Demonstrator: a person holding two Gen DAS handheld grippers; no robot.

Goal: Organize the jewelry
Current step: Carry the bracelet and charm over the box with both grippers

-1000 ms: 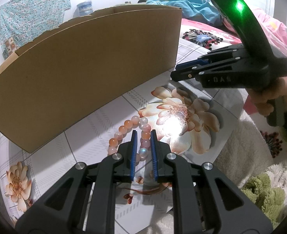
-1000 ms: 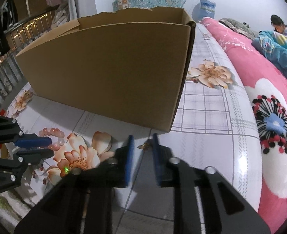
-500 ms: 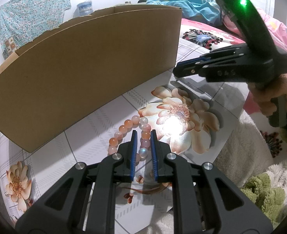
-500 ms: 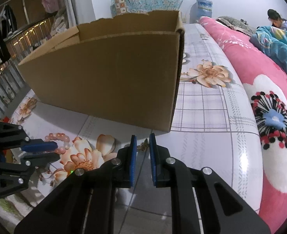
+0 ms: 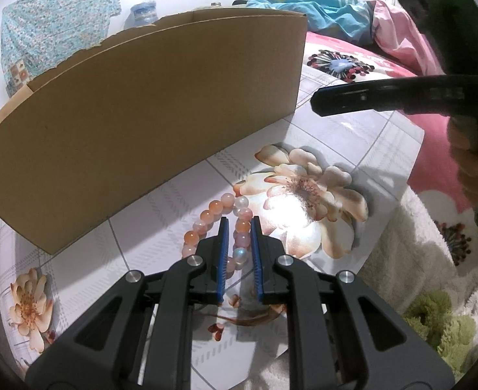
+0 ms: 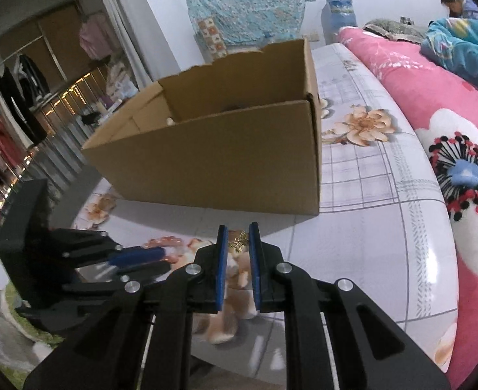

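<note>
my left gripper (image 5: pixel 239 227) has just been closing, its blue pads clamped on the pink bead bracelet (image 5: pixel 221 224) lying on the floral sheet (image 5: pixel 352 130) beside the cardboard box (image 5: pixel 141 113); my right gripper (image 6: pixel 238 237) pinches a small gold butterfly charm (image 6: pixel 238 243), raised before the box

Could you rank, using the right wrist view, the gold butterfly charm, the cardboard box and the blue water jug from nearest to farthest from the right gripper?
1. Gold butterfly charm: pinched between the right gripper fingertips.
2. Cardboard box: on the floral sheet just beyond the fingertips.
3. Blue water jug: at the far wall, upper right.
</note>
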